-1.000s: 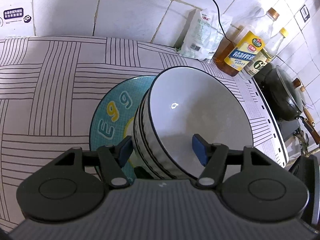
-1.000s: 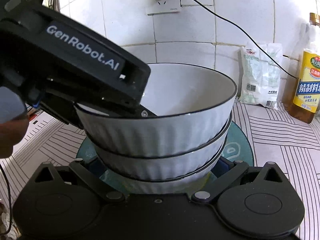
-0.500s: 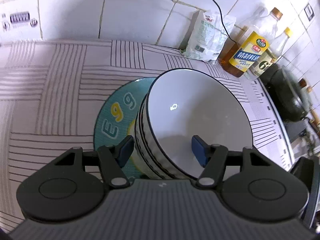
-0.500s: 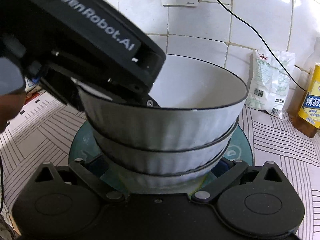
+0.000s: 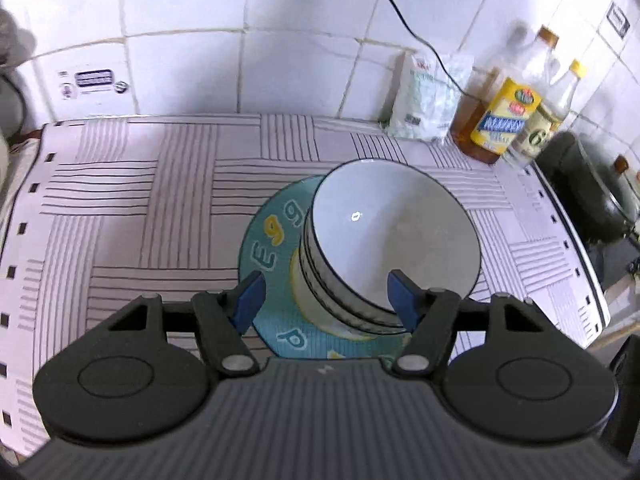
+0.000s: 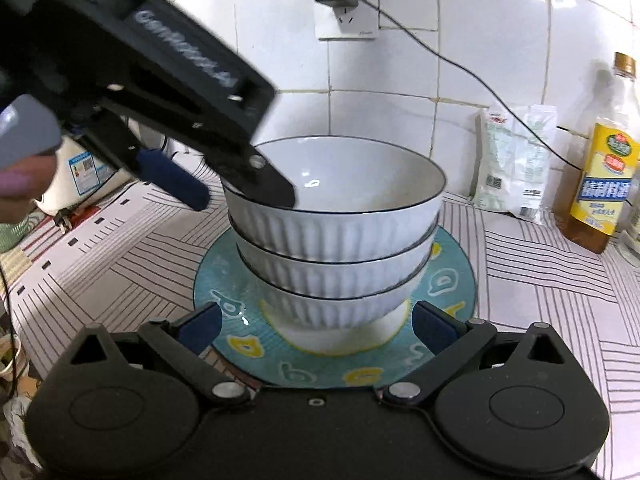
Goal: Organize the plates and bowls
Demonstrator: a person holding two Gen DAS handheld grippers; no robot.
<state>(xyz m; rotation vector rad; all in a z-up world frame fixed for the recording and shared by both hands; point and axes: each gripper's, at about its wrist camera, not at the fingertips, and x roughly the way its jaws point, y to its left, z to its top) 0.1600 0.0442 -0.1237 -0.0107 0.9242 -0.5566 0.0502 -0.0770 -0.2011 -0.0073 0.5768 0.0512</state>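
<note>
resting on a teal plate [image 6: 452, 276] with yellow and white letter shapes, a stack of three ribbed white bowls [image 6: 336, 236] with dark rims stands upright on the striped counter cloth [image 5: 132, 216], roughly mid-counter. the left gripper [image 5: 325, 297] hangs above the near side of the stack, its jaws apart and just now opening a little further; in the right wrist view one blue pad [image 6: 172, 180] sits outside the top bowl's rim and the other black finger [image 6: 260, 184] reaches over the rim, neither pressing on it that i can see, so the bowl is between the jaws but not clamped. the right gripper [image 6: 316, 326] sits low in front of the plate with its jaws wide, blue pads either side of the lowest bowl's foot and clear of it. a hand [image 6: 20, 184] shows at the left edge. against the tiled wall [image 5: 180, 56] stand a white bag [image 6: 516, 160] and oil bottles [image 5: 504, 120], with a dark pan [image 5: 600, 204] at the far right.
</note>
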